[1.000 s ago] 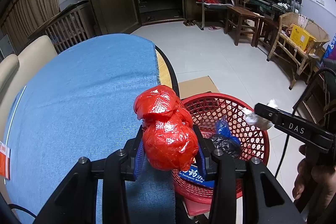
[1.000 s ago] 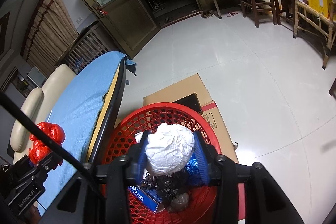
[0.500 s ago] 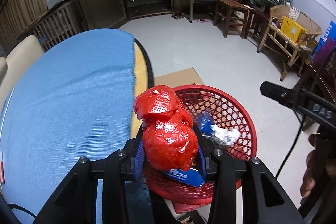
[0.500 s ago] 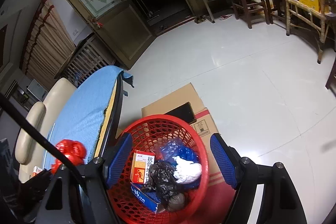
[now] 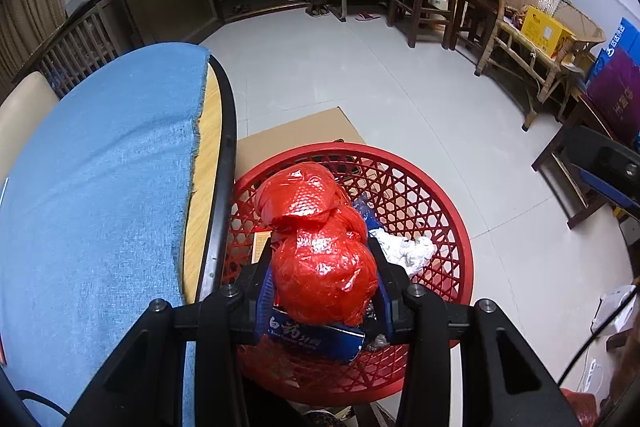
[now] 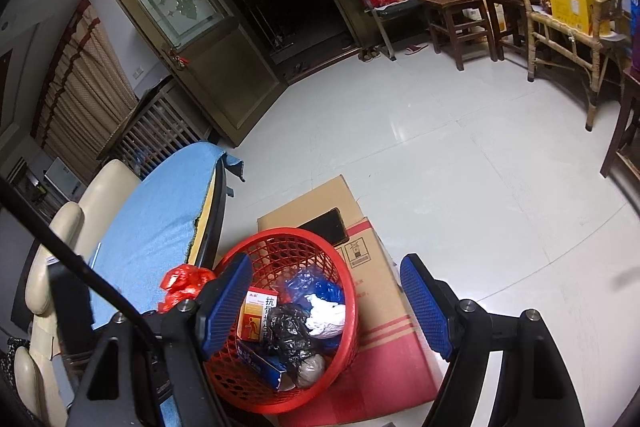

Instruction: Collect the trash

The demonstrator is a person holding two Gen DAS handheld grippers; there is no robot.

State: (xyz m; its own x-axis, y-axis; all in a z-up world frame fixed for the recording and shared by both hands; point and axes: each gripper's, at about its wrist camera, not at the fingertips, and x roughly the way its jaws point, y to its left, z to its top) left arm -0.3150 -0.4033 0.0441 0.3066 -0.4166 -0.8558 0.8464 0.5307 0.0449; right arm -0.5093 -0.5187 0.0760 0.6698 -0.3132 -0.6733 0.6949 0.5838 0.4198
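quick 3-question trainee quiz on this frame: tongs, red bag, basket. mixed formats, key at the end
1. True or false: the left tongs are shut on the red plastic bag.
2. Multiple choice: the right tongs are A) shut on white paper, B) open and empty, C) shut on a box.
3. Fill in: the crumpled white paper lies inside the red ____.

Key: 1 true; 2 B; 3 basket.
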